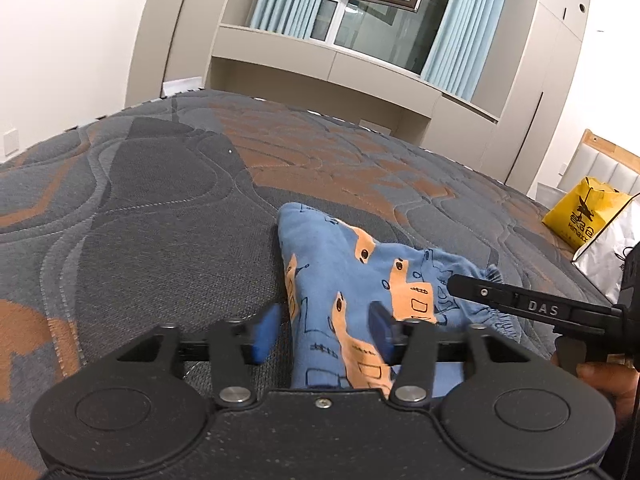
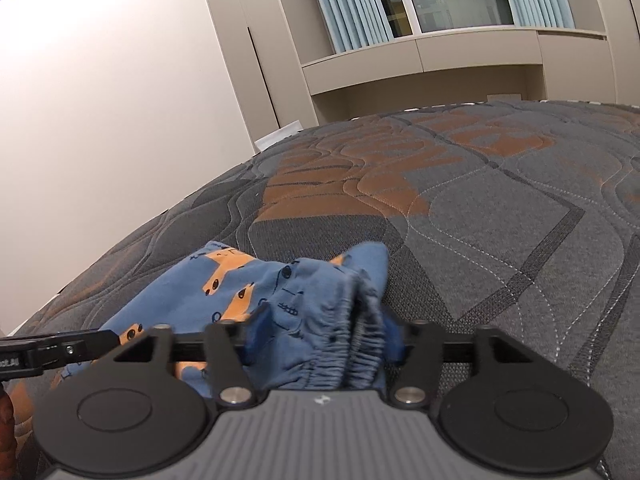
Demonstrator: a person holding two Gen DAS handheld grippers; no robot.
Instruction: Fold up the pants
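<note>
Small blue pants with an orange print (image 1: 352, 276) lie bunched on the grey and orange mattress (image 1: 168, 184). My left gripper (image 1: 324, 332) is open, its blue pads either side of a fold of the pants, not pinching it. In the right wrist view the pants (image 2: 240, 292) lie close in front, with the gathered elastic waistband (image 2: 352, 344) between the blue pads of my right gripper (image 2: 324, 332), which is open. The right gripper also shows in the left wrist view (image 1: 452, 280), over the waistband end. The left gripper's finger (image 2: 80, 344) shows at the left of the right wrist view.
The mattress (image 2: 500, 208) stretches far ahead and to both sides. A yellow bag (image 1: 580, 212) and a silver bag (image 1: 612, 256) stand off its right edge. Beige cabinets (image 1: 320, 68) and a curtained window (image 1: 380, 12) are beyond the far edge.
</note>
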